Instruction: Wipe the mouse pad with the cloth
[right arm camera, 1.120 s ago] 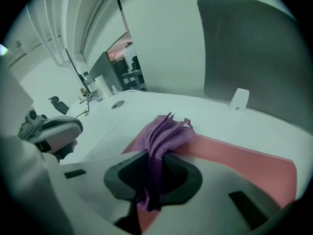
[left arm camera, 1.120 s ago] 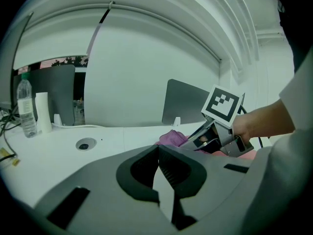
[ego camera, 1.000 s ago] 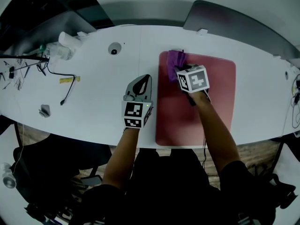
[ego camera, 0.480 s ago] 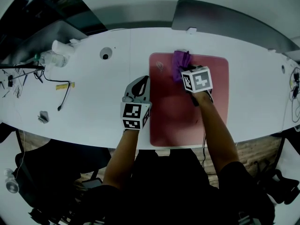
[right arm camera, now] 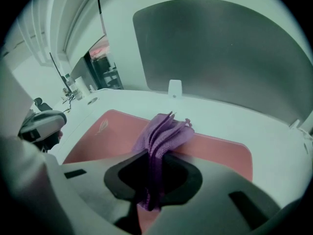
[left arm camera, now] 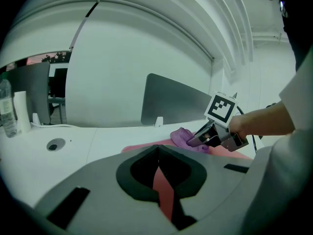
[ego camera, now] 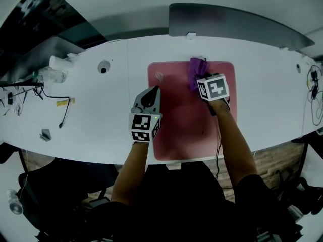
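A pink mouse pad (ego camera: 181,130) lies on the white table (ego camera: 91,110). My right gripper (ego camera: 199,78) is shut on a bunched purple cloth (ego camera: 196,68), which presses on the pad near its far edge, a little right of the middle. In the right gripper view the cloth (right arm camera: 161,131) fans out from between the jaws onto the pad (right arm camera: 107,136). My left gripper (ego camera: 154,89) is shut with nothing in it and sits low over the pad's left edge. From the left gripper view I see the right gripper (left arm camera: 195,142) and the cloth (left arm camera: 183,137).
A grey partition panel (ego camera: 232,19) stands along the table's far side. A round cable hole (ego camera: 104,67) is left of the pad. A bottle and a cup (ego camera: 53,69) with loose cables (ego camera: 60,115) occupy the far left. More cables (ego camera: 313,92) hang at the right end.
My right gripper has dragged the cloth to the right along the pad's far edge, from the far left corner to past the middle. The left gripper has stayed at the left edge.
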